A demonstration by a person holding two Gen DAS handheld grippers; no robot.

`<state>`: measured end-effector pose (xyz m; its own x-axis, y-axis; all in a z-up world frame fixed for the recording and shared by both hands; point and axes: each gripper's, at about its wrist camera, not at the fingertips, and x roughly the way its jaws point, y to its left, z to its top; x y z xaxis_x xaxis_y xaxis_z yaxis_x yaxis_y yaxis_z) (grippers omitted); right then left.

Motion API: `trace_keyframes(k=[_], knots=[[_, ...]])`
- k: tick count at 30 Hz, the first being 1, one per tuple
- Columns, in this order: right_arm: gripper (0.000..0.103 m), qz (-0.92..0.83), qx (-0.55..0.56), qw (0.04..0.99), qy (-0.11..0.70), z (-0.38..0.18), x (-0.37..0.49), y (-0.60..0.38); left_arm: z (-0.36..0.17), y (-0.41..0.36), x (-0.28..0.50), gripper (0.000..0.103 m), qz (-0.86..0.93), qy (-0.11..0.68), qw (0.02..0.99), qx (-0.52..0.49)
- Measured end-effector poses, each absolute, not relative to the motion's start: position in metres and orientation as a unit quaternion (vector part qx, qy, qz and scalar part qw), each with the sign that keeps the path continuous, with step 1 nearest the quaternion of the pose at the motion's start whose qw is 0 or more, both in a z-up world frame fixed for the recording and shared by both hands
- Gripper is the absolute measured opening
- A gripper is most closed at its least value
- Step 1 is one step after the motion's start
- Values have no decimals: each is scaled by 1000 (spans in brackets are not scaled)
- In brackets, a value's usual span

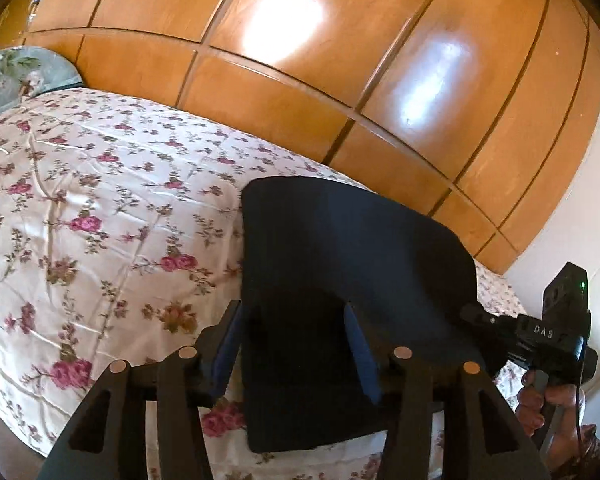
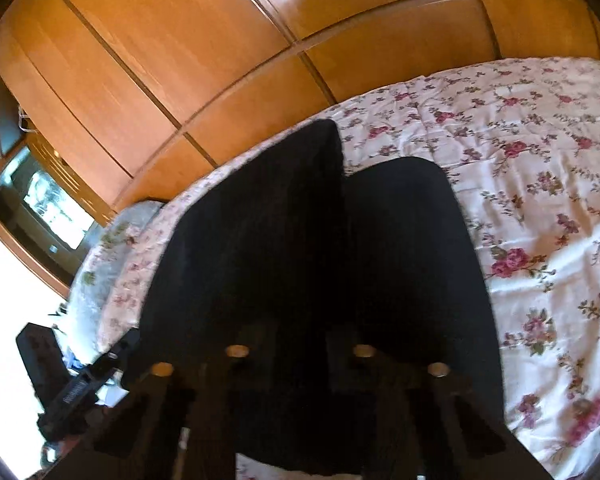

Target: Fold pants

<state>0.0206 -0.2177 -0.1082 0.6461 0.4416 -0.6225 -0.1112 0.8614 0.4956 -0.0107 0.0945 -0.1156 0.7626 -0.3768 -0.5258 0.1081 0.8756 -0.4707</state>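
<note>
Tools (image 1: 296, 344) (image 2: 300, 360) angle down over dark pants (image 1: 339, 240) on bed (image 1: 100, 200).

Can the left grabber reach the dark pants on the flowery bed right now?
Probably yes. The left gripper is open right over the dark pants on the bed, and nothing lies between.

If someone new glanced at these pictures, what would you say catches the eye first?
Dark pants lie folded on a flowered bedspread, near the bed's edge. Behind the bed stands a glossy wooden wardrobe with bright glare. The left tongs stand open over the pants.
</note>
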Motion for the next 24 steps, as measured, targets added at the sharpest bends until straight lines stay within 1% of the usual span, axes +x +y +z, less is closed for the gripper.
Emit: trace_keyframes(k=[3, 8, 11, 14, 19, 24], knots=[[14, 165, 207, 892, 365, -87, 12, -218, -104, 79, -15, 52, -149, 312, 921, -178], [14, 169, 205, 915, 304, -37, -5, -231, -83, 50, -22, 52, -189, 296, 926, -136], [14, 158, 193, 922, 296, -27, -10, -241, -71, 31, -24, 52, -210, 285, 929, -104], [14, 129, 198, 918, 317, -42, -6, -257, -70, 9, -23, 52, -223, 295, 926, -74], [14, 97, 235, 889, 379, -94, 0, -276, -86, -12, -22, 52, -220, 316, 922, -37], [15, 95, 259, 891, 361, -118, -3, -288, -100, -22, -31, 52, -217, 309, 926, -12]])
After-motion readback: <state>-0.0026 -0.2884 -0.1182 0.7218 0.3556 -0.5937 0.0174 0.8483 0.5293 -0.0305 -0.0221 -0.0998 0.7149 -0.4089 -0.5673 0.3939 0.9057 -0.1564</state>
